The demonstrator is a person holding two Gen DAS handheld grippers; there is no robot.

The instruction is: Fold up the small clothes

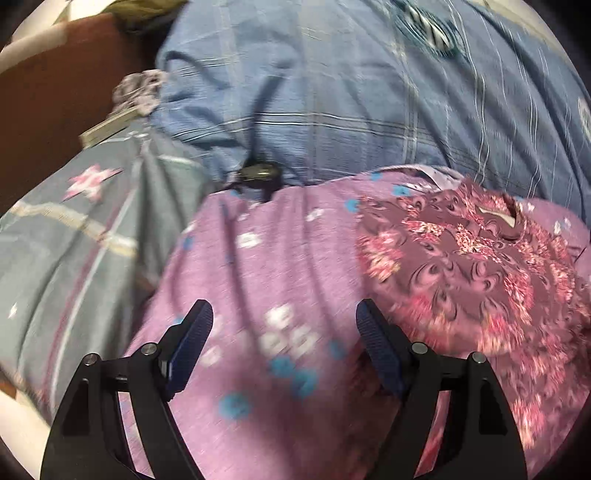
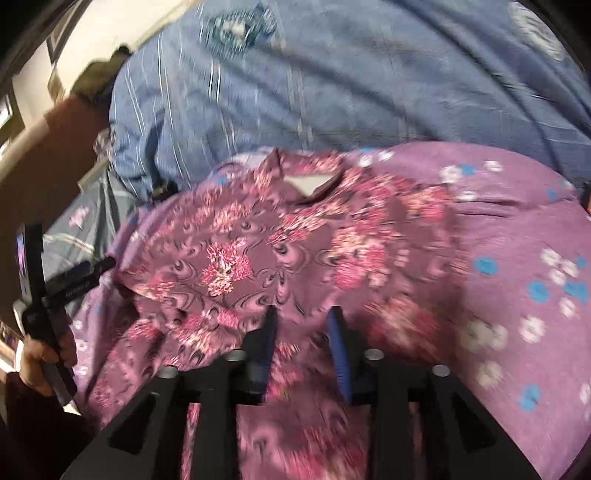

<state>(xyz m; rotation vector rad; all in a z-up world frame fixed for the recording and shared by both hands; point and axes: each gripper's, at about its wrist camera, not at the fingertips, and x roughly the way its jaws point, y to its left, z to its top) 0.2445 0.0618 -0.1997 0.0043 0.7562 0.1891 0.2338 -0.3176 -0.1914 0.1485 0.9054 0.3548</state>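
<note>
Here, the dark maroon floral garment [image 2: 295, 236] lies spread on a lilac flowered cloth [image 1: 258, 258], its neck opening towards the blue striped bedding [image 1: 332, 92]. The right gripper [image 2: 303, 317] hovers over its near part, fingers partly open, empty. The left gripper [image 1: 284, 314] gapes wide above the lilac cloth, holding nothing.

Brown headboard [image 1: 55, 92], pale wall [image 2: 110, 26], blue striped bedding [image 1: 332, 92], dim light

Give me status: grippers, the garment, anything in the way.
Left gripper open, empty, over the purple sheet. Right gripper open above the floral garment. Garment lies spread, unfolded. Nothing lying on it.
</note>
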